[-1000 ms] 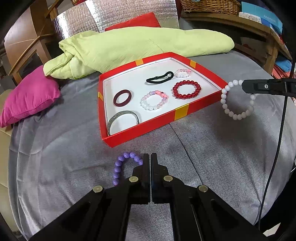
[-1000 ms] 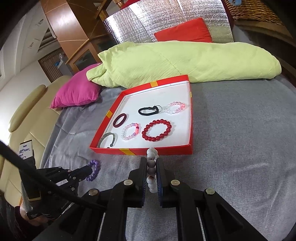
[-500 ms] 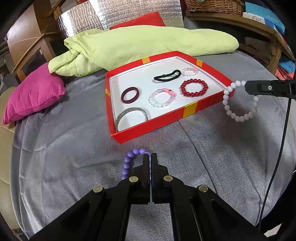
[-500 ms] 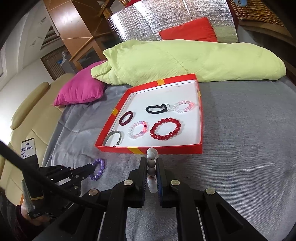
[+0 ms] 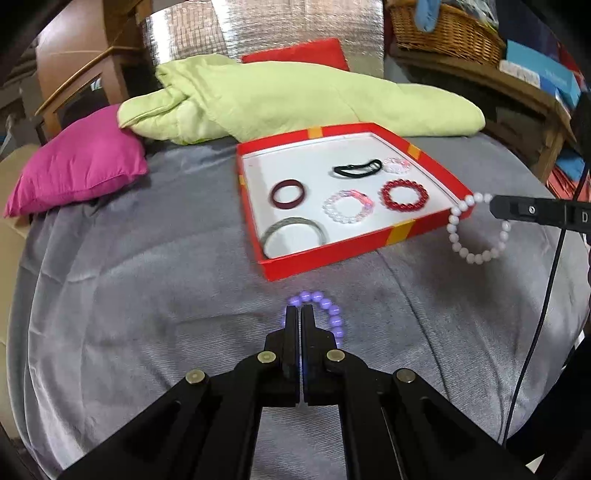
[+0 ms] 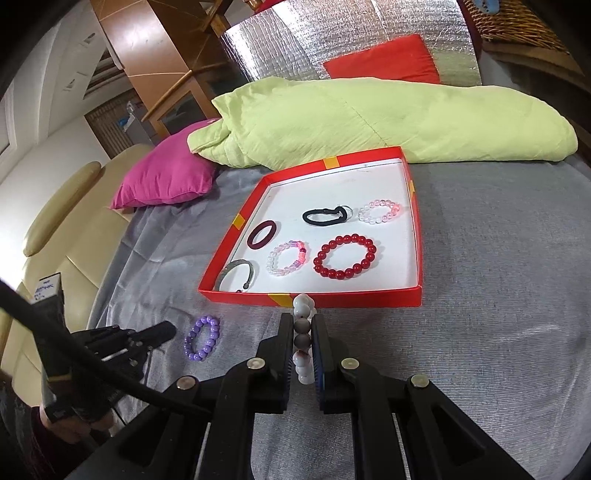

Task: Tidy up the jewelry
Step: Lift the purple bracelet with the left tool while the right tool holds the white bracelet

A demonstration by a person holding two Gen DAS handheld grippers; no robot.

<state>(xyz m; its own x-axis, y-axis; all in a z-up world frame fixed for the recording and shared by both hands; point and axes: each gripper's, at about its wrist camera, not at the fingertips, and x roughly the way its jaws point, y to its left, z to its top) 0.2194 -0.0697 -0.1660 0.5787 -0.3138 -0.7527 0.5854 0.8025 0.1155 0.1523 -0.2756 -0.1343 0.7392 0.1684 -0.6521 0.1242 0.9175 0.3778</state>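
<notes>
A red tray (image 5: 334, 254) (image 6: 416, 236) with a white floor lies on the grey bed. It holds several bracelets, among them a red bead one (image 5: 404, 195) (image 6: 345, 257), and a black hair tie (image 5: 356, 168). My right gripper (image 6: 303, 325) is shut on a white bead bracelet (image 6: 303, 334), which hangs above the bed by the tray's near right corner (image 5: 476, 230). My left gripper (image 5: 300, 314) has its jaws together; a purple bead bracelet (image 5: 325, 314) (image 6: 203, 338) lies on the bed at its tips, apart from them in the right wrist view (image 6: 162, 330).
A light green quilt (image 5: 295, 96) lies behind the tray. A magenta pillow (image 5: 77, 166) is at the left, a red cushion (image 6: 384, 61) behind. A wicker basket (image 5: 439, 29) and shelves stand at the right. A cream sofa (image 6: 66, 229) borders the bed.
The left gripper has swung left, so the tray and purple bracelet shifted right in its view. In the right wrist view the purple bracelet now lies clear of the left gripper's tips. The right gripper moved closer to the tray.
</notes>
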